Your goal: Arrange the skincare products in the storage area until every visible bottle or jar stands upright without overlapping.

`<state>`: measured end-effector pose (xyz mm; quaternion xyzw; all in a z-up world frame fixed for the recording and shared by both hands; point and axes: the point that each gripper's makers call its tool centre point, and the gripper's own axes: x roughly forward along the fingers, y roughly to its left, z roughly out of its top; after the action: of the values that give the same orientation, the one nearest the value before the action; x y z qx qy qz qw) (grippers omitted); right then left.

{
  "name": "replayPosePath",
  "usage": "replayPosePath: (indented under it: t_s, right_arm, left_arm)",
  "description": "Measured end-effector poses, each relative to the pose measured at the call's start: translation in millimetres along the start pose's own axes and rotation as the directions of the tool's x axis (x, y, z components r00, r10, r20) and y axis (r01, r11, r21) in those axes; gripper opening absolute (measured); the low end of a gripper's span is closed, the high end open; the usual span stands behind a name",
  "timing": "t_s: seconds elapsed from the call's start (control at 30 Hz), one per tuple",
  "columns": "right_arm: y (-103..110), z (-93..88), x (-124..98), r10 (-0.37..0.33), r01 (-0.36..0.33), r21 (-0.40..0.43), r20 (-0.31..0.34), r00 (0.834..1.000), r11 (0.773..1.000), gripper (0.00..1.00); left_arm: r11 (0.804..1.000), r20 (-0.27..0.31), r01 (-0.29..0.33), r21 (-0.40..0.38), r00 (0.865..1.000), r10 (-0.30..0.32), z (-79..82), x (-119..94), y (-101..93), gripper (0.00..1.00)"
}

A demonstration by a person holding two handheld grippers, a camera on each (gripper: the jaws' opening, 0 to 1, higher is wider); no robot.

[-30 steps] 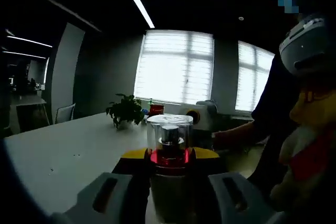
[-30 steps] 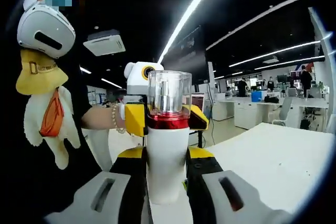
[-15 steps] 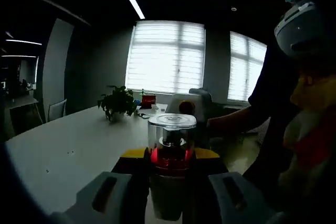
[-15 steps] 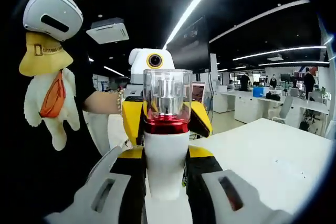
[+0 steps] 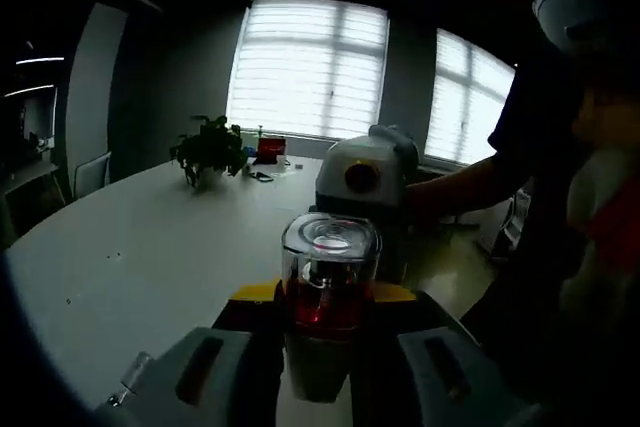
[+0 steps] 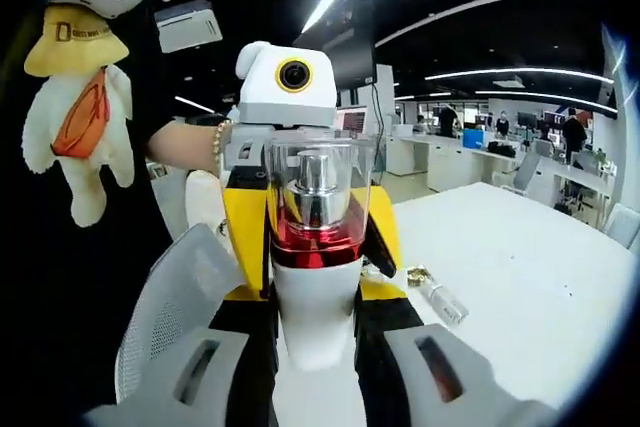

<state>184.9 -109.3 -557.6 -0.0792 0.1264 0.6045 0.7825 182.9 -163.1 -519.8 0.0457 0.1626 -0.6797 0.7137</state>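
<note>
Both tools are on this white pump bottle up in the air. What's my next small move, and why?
Probably lower it straight down onto the white table. The bottle, clear cap up, looks upright, clamped between the right tool and the left tool, well above the surface. Keep clear of the small vial lying beside it.

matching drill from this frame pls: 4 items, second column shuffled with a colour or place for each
Things:
1. bottle
2. potted plant
3. plush toy
4. small glass vial

Colour or place:
A. lying on the white table, right of the bottle in the right gripper view
B. white body, red collar, clear cap, held between both claws
C. far down the table, in front of the window blinds
D. yellow hat, orange strap, hanging at the person's chest

Pairs: 1-B, 2-C, 3-D, 4-A
</note>
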Motion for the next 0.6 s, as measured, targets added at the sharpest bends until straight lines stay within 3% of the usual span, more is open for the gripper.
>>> replayPosePath:
  t_s: [0.3,0.5,0.6]
  right_arm:
    - [-22.2,-39.5,4.1,-0.011,0.012,0.024,-0.037,0.999,1.0,0.28]
    - [-35.6,-71.5,7.7,-0.021,0.022,0.013,-0.112,0.993,1.0,0.28]
    - [-40.1,-82.0,8.7,-0.025,0.028,0.021,-0.128,0.991,0.999,0.28]
  left_arm:
    - [1.0,-0.04,0.005,-0.016,0.999,-0.006,-30.4,20.4,22.5,0.24]
    - [1.0,-0.101,-0.007,-0.002,0.995,0.007,-55.5,38.2,33.8,0.24]
    - [1.0,-0.097,-0.009,-0.018,0.995,0.008,-64.1,41.7,38.9,0.24]
